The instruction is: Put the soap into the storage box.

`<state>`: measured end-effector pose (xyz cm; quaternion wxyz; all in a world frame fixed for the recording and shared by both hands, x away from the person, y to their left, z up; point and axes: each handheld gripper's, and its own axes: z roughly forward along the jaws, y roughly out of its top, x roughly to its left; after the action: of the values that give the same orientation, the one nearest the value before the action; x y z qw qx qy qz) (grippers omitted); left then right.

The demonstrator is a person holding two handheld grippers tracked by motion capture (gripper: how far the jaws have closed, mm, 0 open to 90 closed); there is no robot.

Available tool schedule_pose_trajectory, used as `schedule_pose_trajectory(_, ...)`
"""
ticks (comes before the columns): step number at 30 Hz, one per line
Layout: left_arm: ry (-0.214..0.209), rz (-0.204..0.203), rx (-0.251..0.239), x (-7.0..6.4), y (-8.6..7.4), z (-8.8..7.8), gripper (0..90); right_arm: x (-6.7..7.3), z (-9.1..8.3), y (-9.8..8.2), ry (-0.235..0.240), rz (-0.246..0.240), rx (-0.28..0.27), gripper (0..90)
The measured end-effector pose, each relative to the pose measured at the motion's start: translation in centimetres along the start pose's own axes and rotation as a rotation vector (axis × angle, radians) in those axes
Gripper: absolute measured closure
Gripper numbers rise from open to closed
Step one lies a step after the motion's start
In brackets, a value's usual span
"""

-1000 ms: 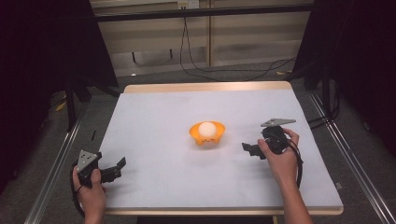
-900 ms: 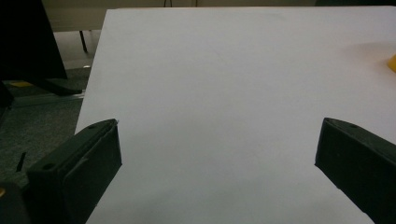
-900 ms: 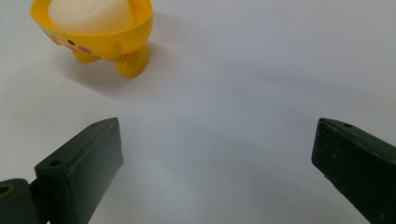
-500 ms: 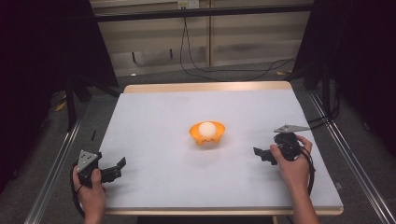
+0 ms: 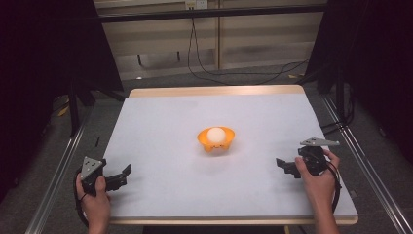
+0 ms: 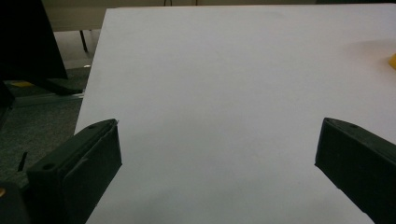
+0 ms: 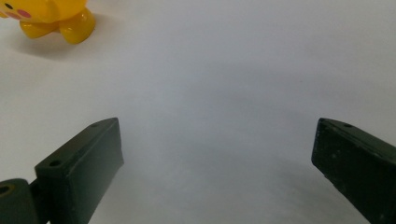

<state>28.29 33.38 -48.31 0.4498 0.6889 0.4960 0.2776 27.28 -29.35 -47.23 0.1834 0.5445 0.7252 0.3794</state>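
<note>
Where the white counter (image 5: 204, 195) is viewed from above, one orange bowl (image 5: 215, 139) sits near its centre, holding a white ball (image 5: 215, 135). The bowl is roundish from above, so no long axis can be told; the right tool view shows a yellow-orange rounded foot and a small face marking with pink and black spots on its side (image 7: 46, 16), facing roughly toward the right tool. Left tool (image 5: 121, 176): held in the left hand (image 5: 96, 207) at the counter's near left corner, jaws spread wide, nothing between them, aimed toward the middle. Right tool (image 5: 285, 165): held in the right hand (image 5: 319, 183) near the right edge, jaws wide, nothing between them, pointing left across the counter. Both tools lie well apart from the bowl. Cables (image 5: 204, 53) trail over the floor beyond the far edge.
</note>
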Motion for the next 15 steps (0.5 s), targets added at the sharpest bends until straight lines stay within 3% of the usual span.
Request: schedule_pose_trajectory(15,0.003,0.002,0.001,0.0,0.0,0.0,0.3,-2.0,-2.0,-2.1,-0.036,0.046,-0.034,1.8)
